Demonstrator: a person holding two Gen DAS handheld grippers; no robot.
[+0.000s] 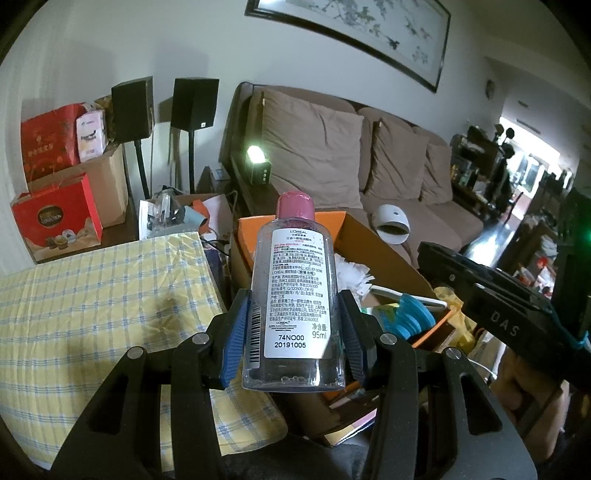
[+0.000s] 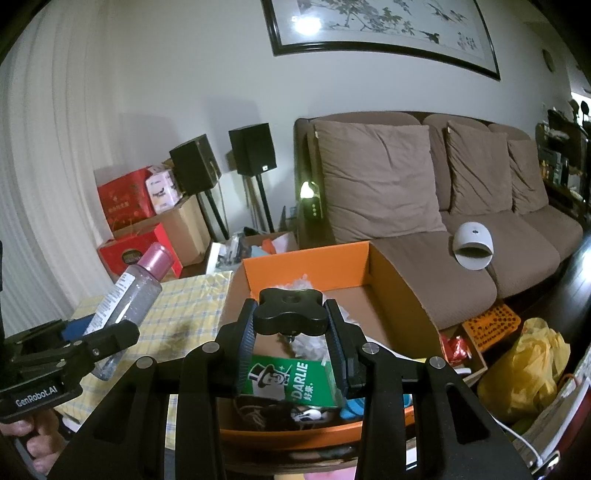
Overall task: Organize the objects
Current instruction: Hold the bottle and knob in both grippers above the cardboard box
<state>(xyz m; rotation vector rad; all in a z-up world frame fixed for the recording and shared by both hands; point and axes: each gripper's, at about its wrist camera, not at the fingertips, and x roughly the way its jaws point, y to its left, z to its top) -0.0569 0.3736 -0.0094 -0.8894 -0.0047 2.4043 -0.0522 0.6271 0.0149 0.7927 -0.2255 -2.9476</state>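
The left gripper (image 1: pixel 293 334) clamps a clear L'OREAL bottle (image 1: pixel 293 291), pink-capped, labelled 95ml and 74NO00 20191005, above the checked tablecloth's (image 1: pixel 103 295) edge. The right gripper (image 2: pixel 291 345) pinches a black star knob (image 2: pixel 291 311) over the orange box (image 2: pixel 306 264) holding a green DARLIE carton (image 2: pixel 291 378).

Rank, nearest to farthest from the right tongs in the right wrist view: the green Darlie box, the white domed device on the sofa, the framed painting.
1. Green Darlie box: just below the right tongs, in the orange box.
2. White domed device: right, on the sofa seat.
3. Framed painting: high on the back wall.
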